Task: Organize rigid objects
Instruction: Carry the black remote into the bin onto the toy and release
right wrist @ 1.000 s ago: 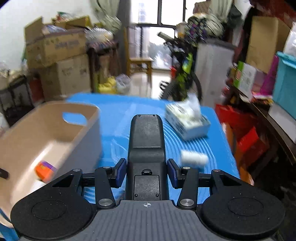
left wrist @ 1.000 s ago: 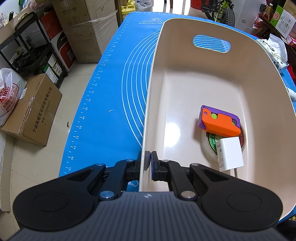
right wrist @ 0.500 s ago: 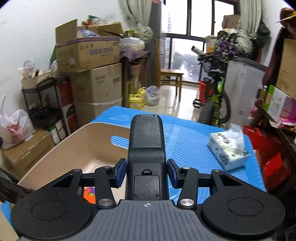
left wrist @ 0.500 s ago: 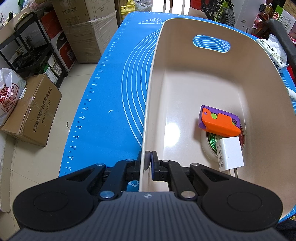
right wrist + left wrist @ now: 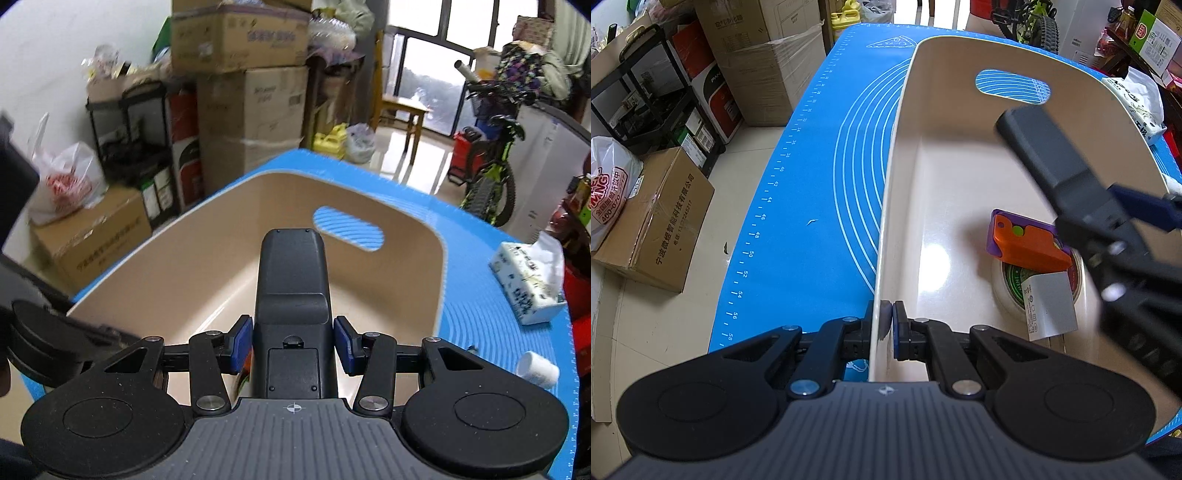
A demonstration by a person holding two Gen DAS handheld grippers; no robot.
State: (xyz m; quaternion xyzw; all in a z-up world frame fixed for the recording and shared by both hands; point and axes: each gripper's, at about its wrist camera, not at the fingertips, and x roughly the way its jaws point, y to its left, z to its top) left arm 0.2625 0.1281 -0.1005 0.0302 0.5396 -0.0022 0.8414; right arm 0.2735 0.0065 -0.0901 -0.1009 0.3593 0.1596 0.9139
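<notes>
The left gripper (image 5: 888,317) pinches the near wall of the beige bin (image 5: 886,206). The right gripper (image 5: 291,345) squeezes a black remote (image 5: 291,295) over the bin. The bin sits on a blue mat (image 5: 812,184) in a room full of cardboard boxes (image 5: 251,107). Inside lie an orange-and-purple toy (image 5: 1027,243), a tape roll (image 5: 1008,284) and a white charger (image 5: 1051,306).

A black remote (image 5: 291,295) hangs above the beige bin (image 5: 960,155), which holds an orange-purple toy (image 5: 1027,245), tape roll (image 5: 1012,280) and white charger (image 5: 1051,306).
</notes>
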